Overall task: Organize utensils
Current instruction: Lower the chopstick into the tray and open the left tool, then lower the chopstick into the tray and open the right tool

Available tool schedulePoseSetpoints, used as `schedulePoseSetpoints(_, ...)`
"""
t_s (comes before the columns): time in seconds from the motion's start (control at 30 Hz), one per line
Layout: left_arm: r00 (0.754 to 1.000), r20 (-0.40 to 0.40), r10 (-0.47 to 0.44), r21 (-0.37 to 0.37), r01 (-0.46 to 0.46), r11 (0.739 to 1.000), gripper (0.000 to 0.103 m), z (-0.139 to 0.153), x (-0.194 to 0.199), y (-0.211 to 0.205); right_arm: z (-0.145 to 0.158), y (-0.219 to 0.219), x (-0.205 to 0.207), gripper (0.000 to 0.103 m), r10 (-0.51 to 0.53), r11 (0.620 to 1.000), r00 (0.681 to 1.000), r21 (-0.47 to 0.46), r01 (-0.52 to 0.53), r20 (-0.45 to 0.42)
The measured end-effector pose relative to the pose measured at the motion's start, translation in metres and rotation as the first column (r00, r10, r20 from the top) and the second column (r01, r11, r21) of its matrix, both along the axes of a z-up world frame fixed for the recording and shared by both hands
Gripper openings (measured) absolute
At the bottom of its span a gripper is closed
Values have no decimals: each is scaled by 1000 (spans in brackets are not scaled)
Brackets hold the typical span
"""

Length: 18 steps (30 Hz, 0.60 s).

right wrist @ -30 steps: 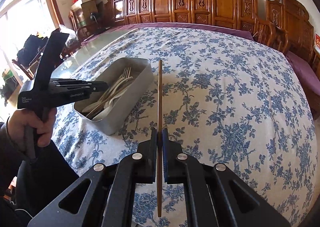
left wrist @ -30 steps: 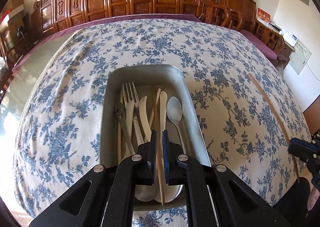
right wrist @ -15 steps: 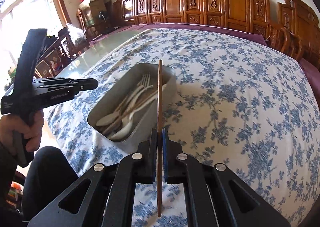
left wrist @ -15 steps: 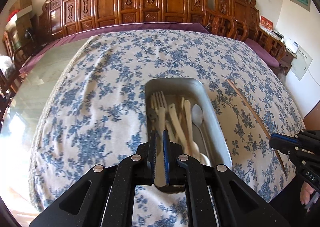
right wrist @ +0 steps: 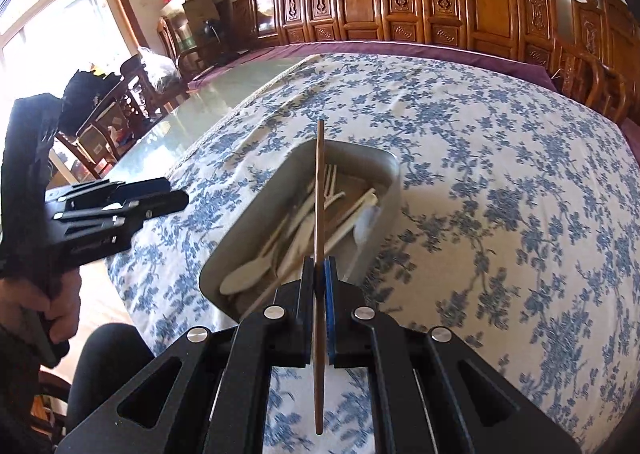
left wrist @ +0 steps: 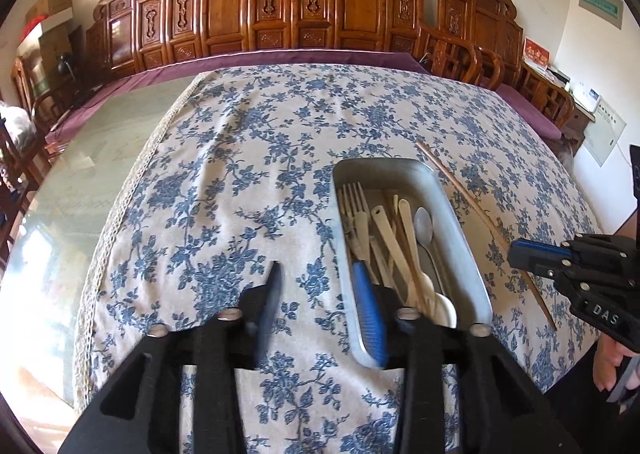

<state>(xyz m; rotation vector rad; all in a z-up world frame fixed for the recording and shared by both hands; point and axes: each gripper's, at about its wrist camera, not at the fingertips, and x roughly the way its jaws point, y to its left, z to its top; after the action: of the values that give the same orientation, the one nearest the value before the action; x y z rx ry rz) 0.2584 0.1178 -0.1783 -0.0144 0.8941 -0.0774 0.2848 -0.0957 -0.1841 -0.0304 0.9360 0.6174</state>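
Chopstick (right wrist: 319, 190) delivery is the step in hand: the right gripper (right wrist: 319, 278) is pinching one wooden chopstick between pressed-together pads and is holding it above the metal tray (right wrist: 390, 168), pointing along its length. The left gripper (left wrist: 320, 286) is hanging with its jaws spread and nothing between them, having just been opening, beside the tray's left wall near the table's front edge. The next move is calling for lowering the stick inside the tray's walls, lined up with the other utensils, before letting go. Counting: one tray on the flowered cloth (left wrist: 224, 182); one chopstick in the air; inside, two forks (left wrist: 354, 200), one metal spoon (left wrist: 423, 223), and several pale handles overlapping too much to number.
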Motion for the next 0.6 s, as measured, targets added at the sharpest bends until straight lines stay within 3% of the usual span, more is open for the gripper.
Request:
schedulePoseSetpoints(0.03, 1000, 0, 4, -1, -4, 1000, 54, 0, 0, 2, -1, 5, 2, 6, 0, 1000, 1000, 1, 0, -5)
schedulePoseSetpoints(0.23, 1000, 1, 31, -7, -31, 999, 79, -4, -2, 17, -4, 24, 14, 6, 0, 1000, 1000, 3, 0, -29)
schedulePoseSetpoints(0.6, 998, -18, 62, -21, -63, 998, 82, -16, -1, 34, -25, 55, 37, 6, -53, 998, 991, 14, 55, -124)
